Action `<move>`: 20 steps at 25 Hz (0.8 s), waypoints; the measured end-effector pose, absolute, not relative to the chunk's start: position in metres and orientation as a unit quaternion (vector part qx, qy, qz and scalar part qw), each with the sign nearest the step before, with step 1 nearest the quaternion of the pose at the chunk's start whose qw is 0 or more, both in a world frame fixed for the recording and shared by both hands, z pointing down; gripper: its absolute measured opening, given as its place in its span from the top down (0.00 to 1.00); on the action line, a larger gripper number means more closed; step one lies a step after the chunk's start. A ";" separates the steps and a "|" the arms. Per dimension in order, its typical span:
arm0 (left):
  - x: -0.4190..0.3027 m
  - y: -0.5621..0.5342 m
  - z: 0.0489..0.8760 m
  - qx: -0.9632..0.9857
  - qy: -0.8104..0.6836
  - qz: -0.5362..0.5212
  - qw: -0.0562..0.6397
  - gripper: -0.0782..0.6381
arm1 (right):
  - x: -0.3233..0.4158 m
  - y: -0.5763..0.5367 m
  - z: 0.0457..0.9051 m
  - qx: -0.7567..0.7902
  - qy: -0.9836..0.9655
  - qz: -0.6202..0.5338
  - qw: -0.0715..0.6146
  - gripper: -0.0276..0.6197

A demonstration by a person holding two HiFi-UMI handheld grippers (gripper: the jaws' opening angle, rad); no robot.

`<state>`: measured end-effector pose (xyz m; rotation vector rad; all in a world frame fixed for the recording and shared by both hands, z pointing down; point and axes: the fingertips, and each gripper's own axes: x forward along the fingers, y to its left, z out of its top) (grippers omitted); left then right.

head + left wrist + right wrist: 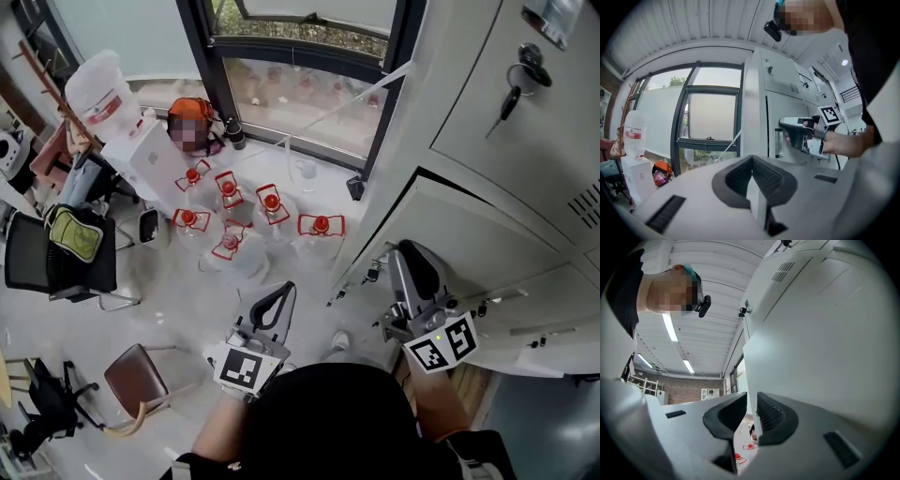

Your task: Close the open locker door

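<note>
The grey locker door (478,234) hangs ajar at the right of the head view, below an upper locker with keys (511,94) in its lock. My right gripper (412,267) is at the door's free left edge. In the right gripper view the door (820,333) fills the right side, and its edge runs down into the narrow gap of my right gripper (751,399). The jaws look closed on that edge. My left gripper (272,300) hangs apart over the floor, shut and empty (752,161). Its view shows the right gripper (783,124) at the locker front (771,112).
Several large water bottles with red caps (272,202) stand on the floor by the window frame (375,141). A water dispenser (141,155) is at the left, with a black chair (56,258) and a brown chair (136,375) nearer me.
</note>
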<state>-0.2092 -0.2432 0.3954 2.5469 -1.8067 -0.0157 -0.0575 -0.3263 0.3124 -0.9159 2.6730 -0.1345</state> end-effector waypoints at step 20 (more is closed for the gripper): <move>-0.211 -0.243 0.396 0.802 -0.598 -0.006 0.014 0.86 | -0.061 -0.341 0.315 -0.310 0.936 -0.059 0.155 0.85</move>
